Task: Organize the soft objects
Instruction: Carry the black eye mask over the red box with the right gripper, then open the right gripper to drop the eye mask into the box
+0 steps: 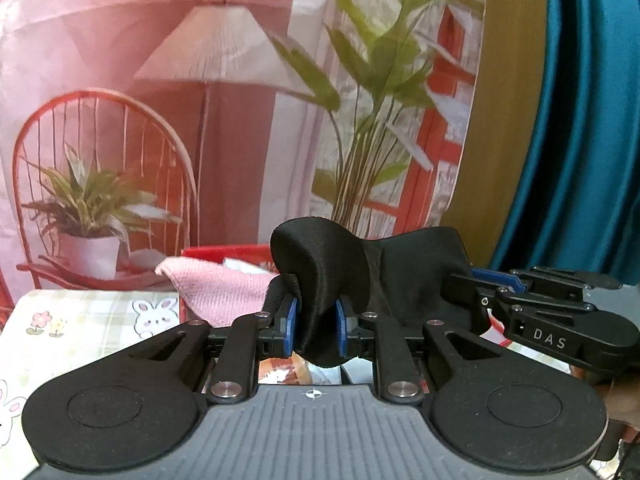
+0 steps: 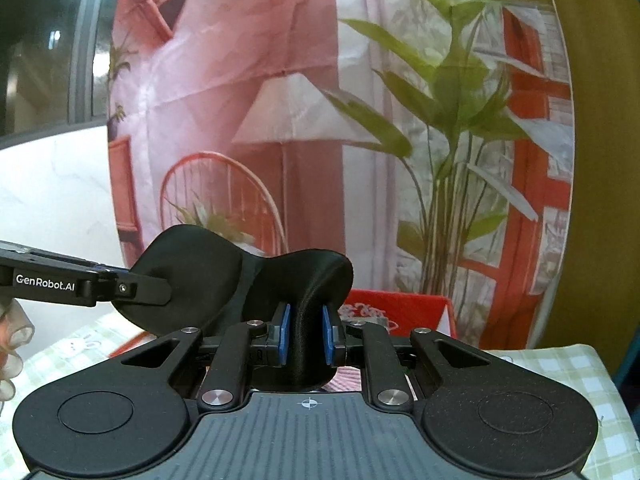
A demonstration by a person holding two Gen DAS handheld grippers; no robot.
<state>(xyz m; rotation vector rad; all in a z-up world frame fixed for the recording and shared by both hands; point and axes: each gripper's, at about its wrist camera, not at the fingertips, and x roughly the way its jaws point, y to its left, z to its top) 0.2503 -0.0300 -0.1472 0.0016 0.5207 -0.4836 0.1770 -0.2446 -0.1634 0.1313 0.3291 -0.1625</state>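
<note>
Both grippers pinch one black eye mask [image 1: 320, 264], held aloft.

Left gripper [image 1: 316, 326] and right gripper [image 2: 306, 334] clamp opposite ends; keep tension even (satin slips) toward the red box [image 1: 224, 251] at eleven o'clock.

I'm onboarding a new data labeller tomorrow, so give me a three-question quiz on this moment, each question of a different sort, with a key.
1. True or false: the black eye mask is held by only one gripper.
2. Multiple choice: what lies in the red box behind the mask? A) a pink cloth B) a blue towel C) a white sock
3. Fill in: the tablecloth is printed with cartoon ______.

Key
1. False. The left gripper pinches one end and the right gripper pinches the other, both shut on it.
2. A, the pink cloth.
3. Rabbits, on a green check.
</note>
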